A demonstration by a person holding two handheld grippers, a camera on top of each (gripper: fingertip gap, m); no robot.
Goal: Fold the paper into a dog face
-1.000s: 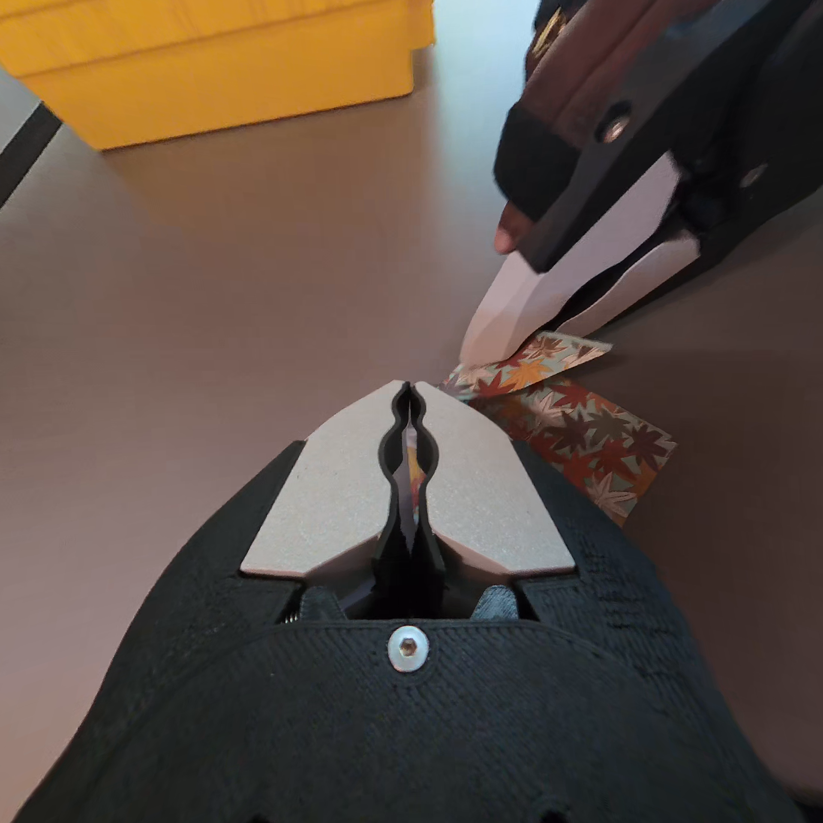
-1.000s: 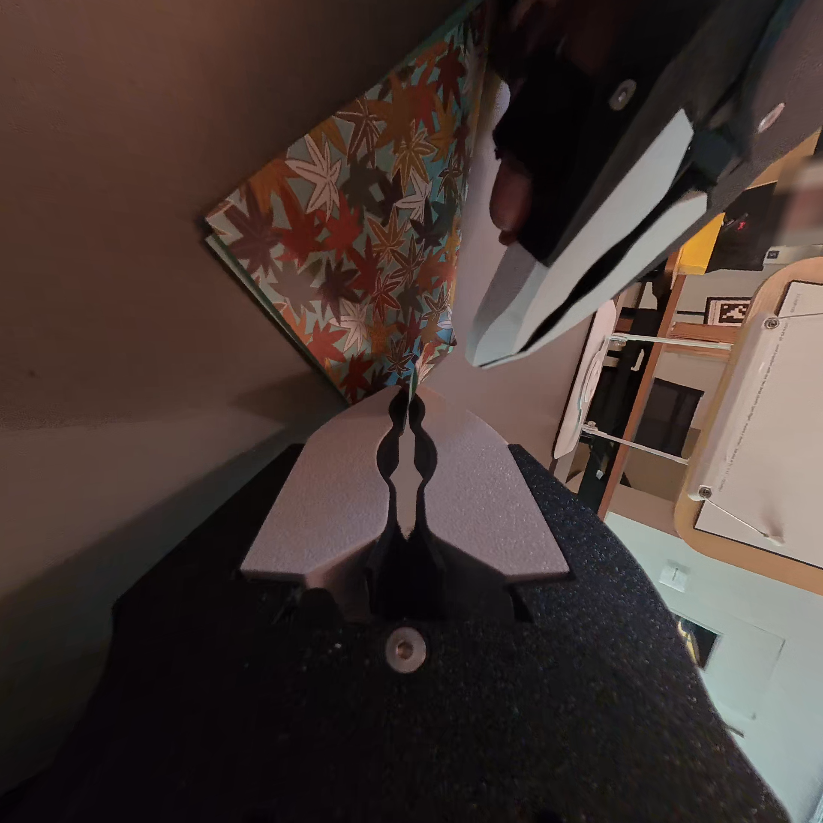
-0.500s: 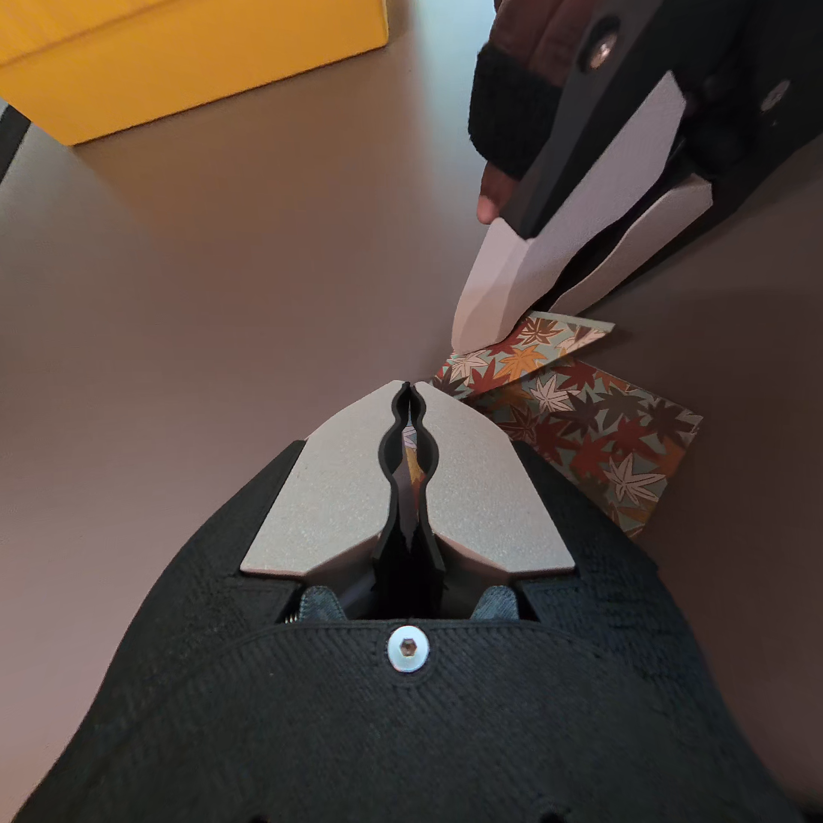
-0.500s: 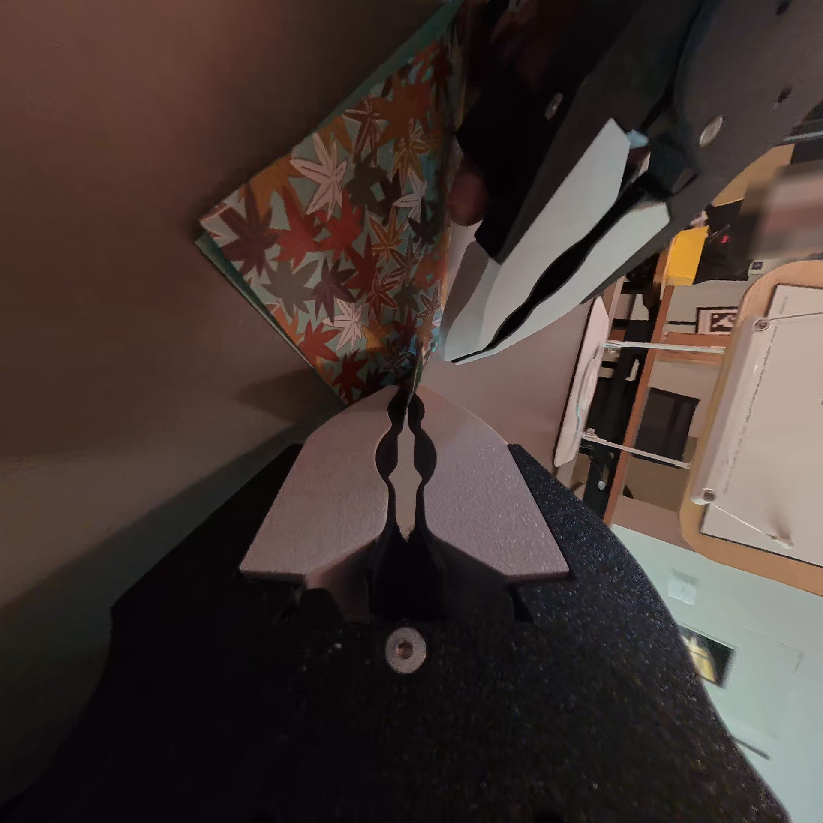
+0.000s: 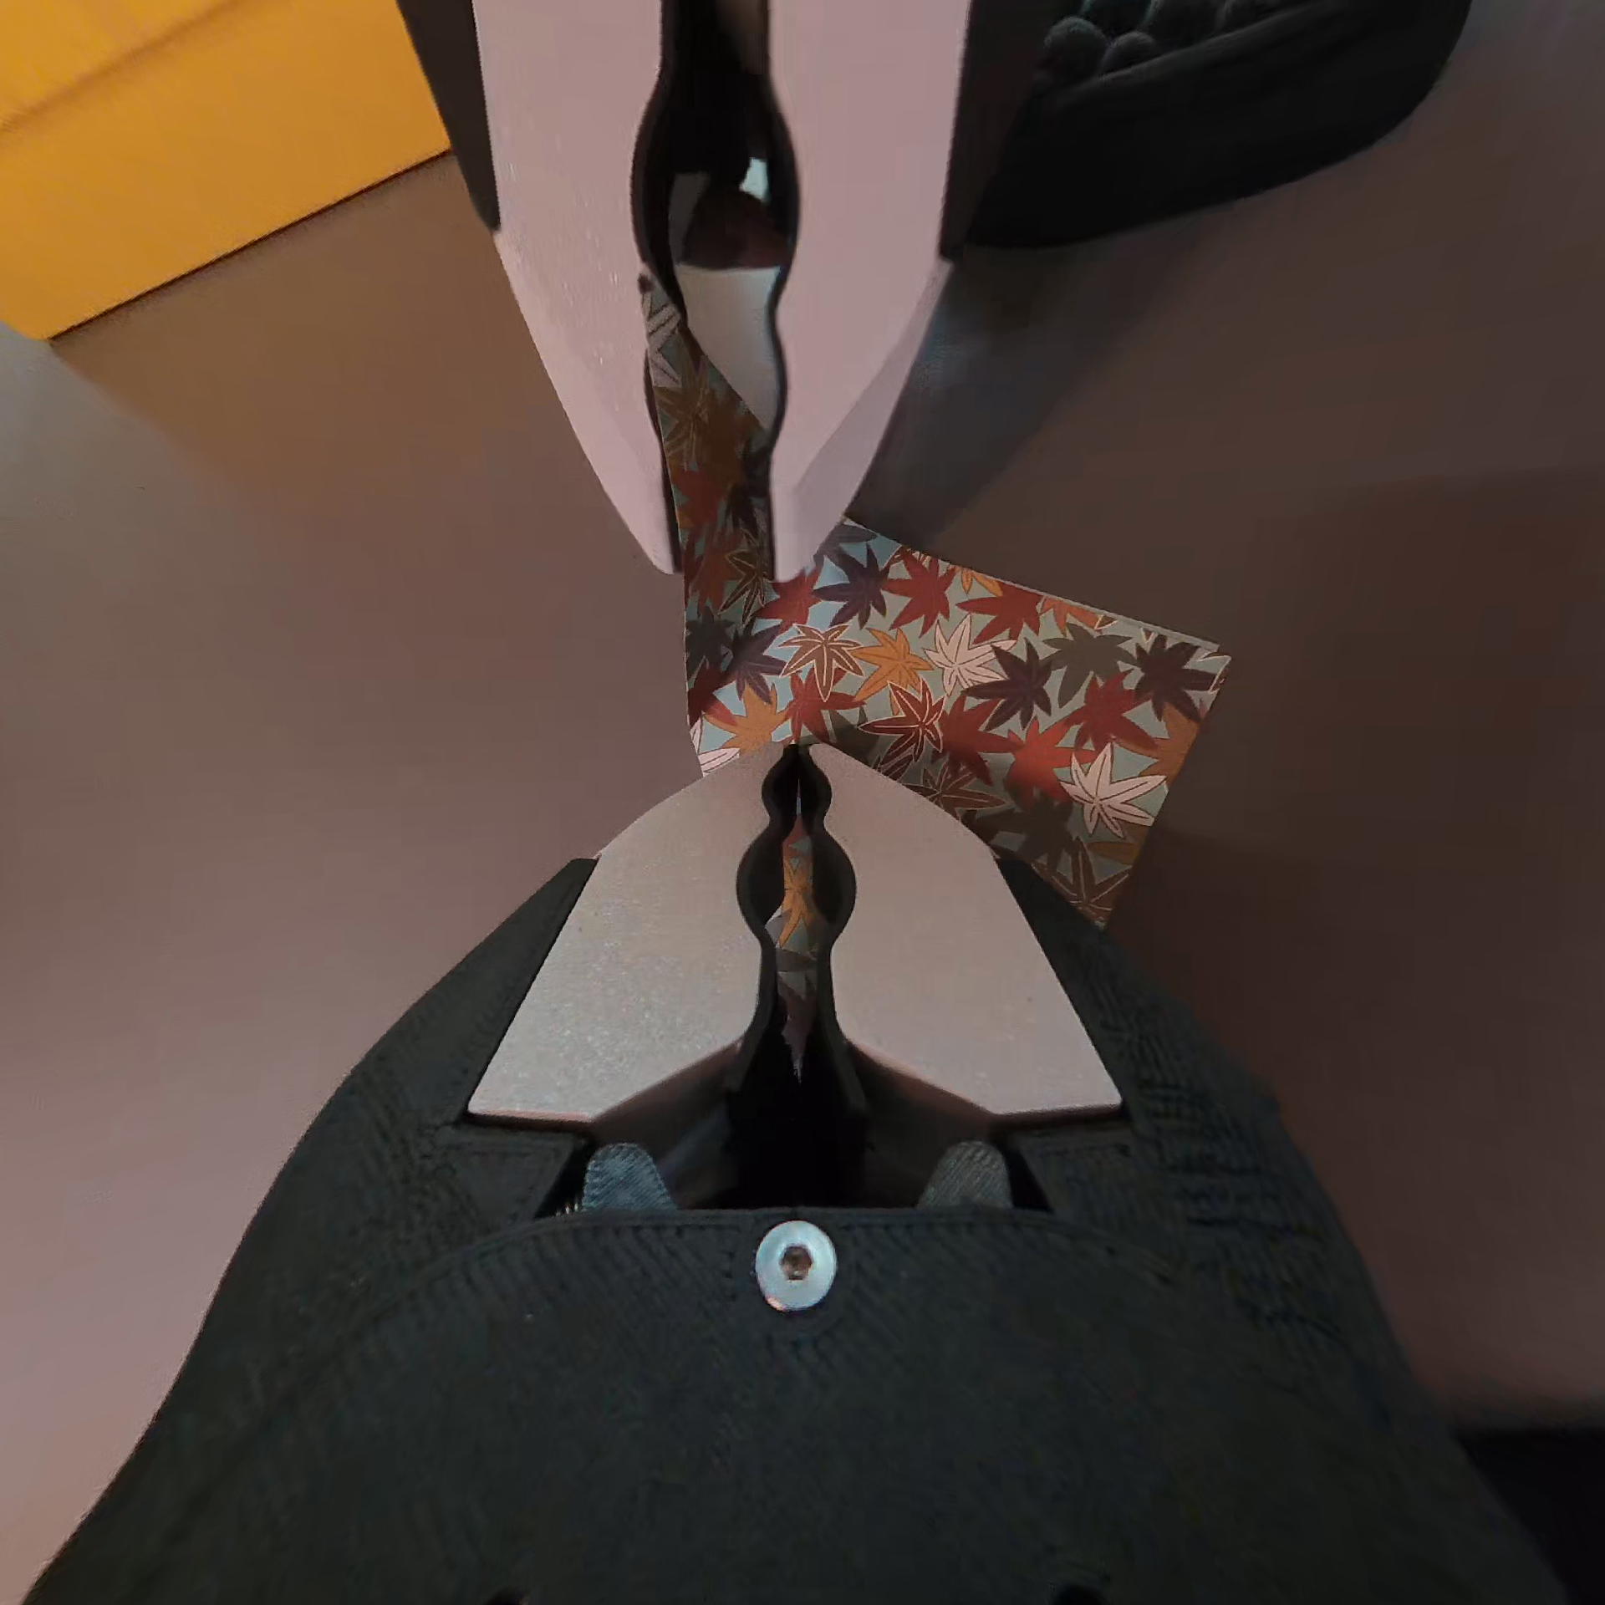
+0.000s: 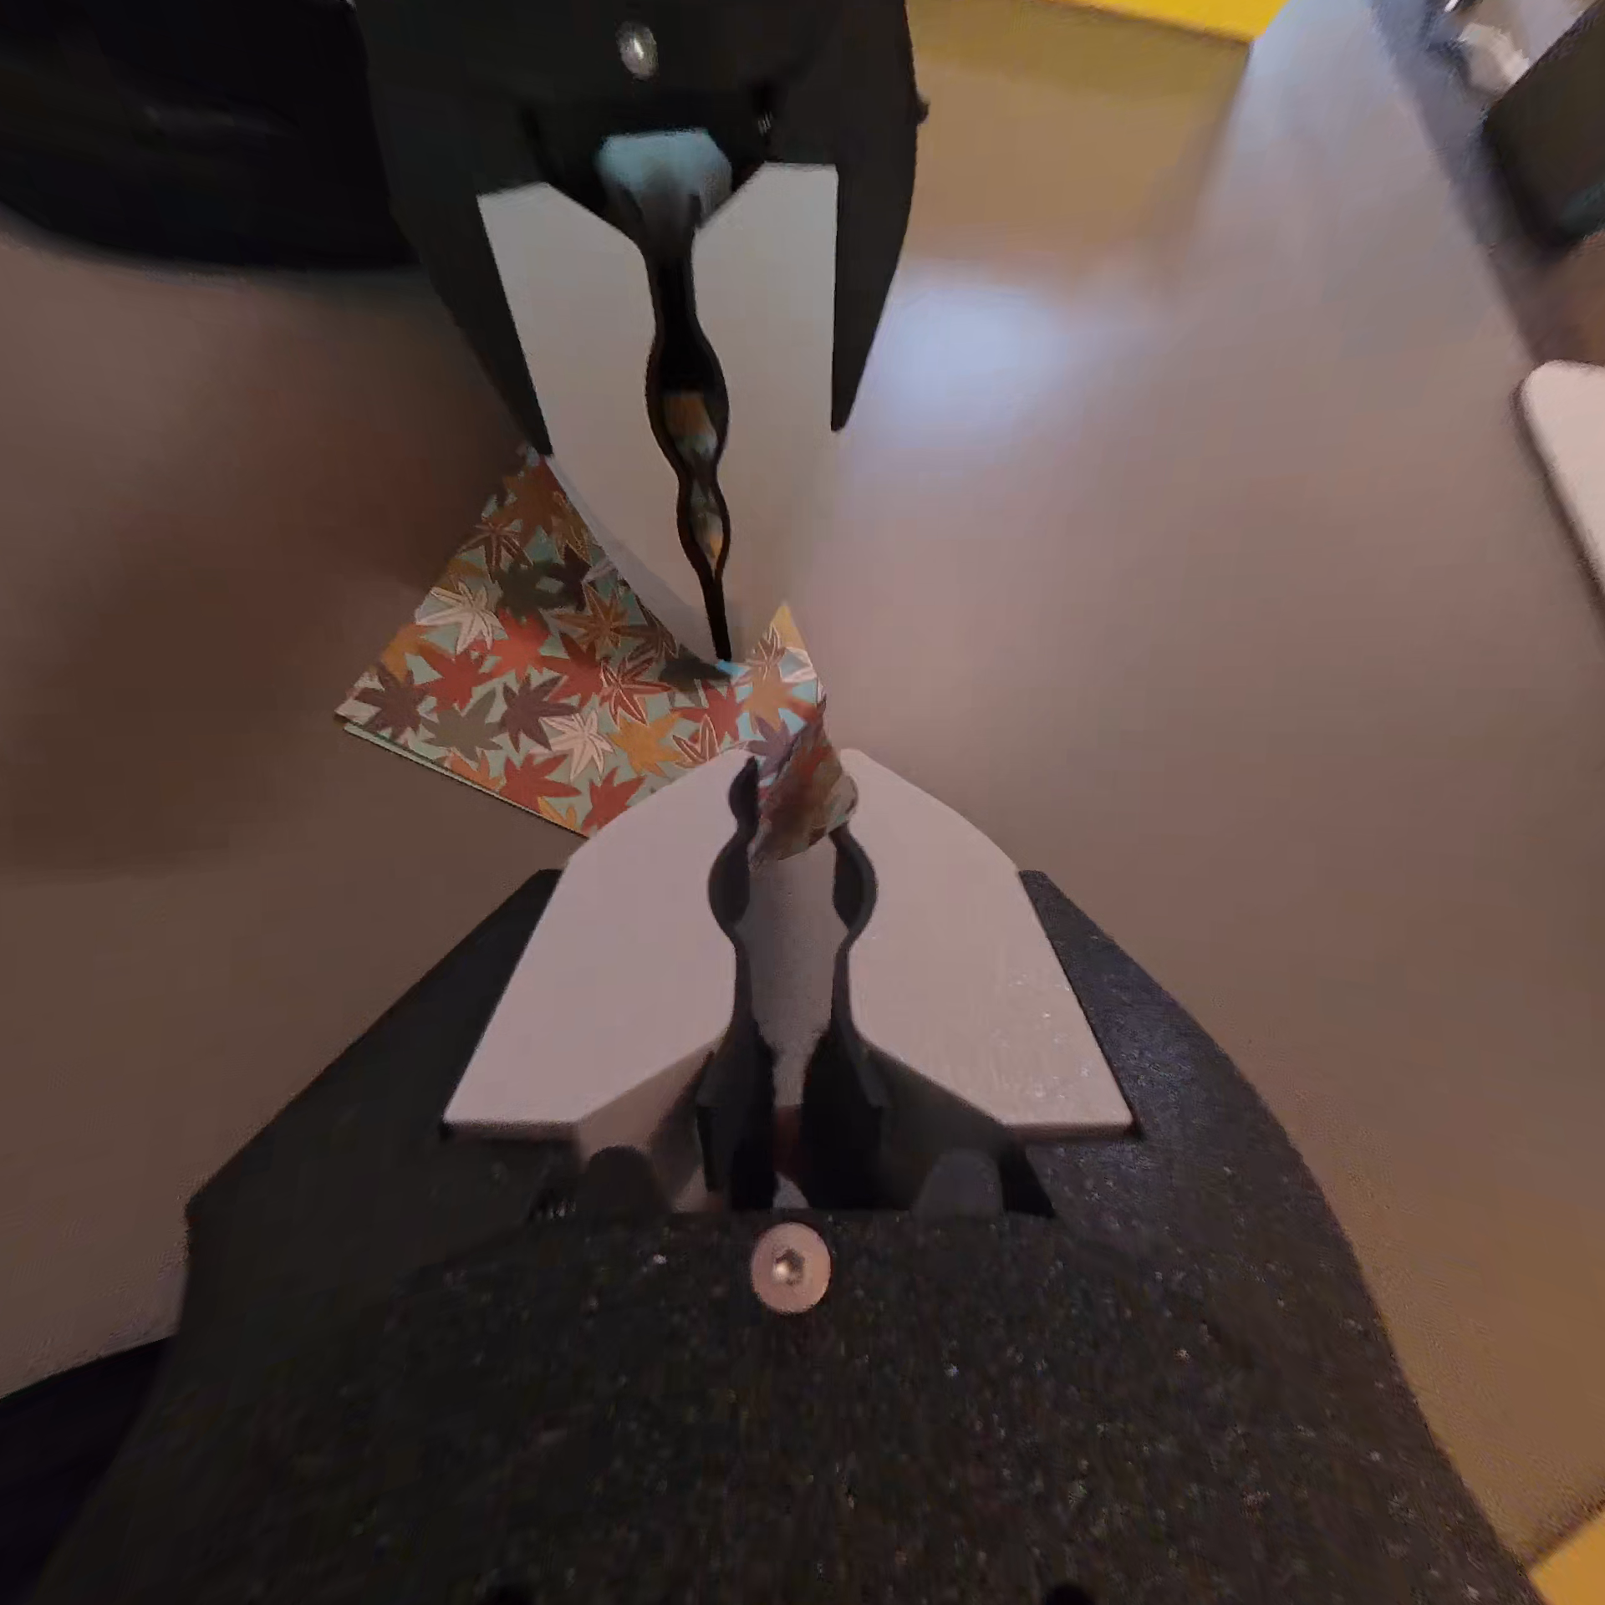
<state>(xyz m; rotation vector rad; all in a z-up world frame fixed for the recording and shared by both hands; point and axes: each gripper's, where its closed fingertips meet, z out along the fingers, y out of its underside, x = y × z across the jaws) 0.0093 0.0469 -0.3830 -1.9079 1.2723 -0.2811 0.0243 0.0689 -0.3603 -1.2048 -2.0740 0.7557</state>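
Brown, matte tabletop [image 5: 287, 695] fills both wrist views, with a soft patch of reflected light on it beyond the grippers in the right wrist view. At the far left of the left wrist view sits a yellow box [image 5: 174, 148]; a strip of the same yellow shows at the far edge in the right wrist view. A pale, rounded object [image 6: 1568, 460] is cut off at the right border of that view; what it is cannot be told.

On the tabletop lies the folded paper [image 5: 964, 695], printed with maple leaves in red, orange, brown and white on a teal ground. Its broad part lies flat. The left gripper [image 5: 797, 764] has its jaws pressed together on one corner of the paper, a sliver of print showing in the slot between them. The right gripper [image 6: 795, 764] faces it head-on, jaws slightly parted, with a raised flap of the paper standing between its fingertips; whether they truly clamp it cannot be told.

Half a second ago the right gripper lay turned on its side, angled in from the right with its jaws shut on the flap; it now points straight at the left gripper, jaws a little wider, and the flap stands up off the sheet.
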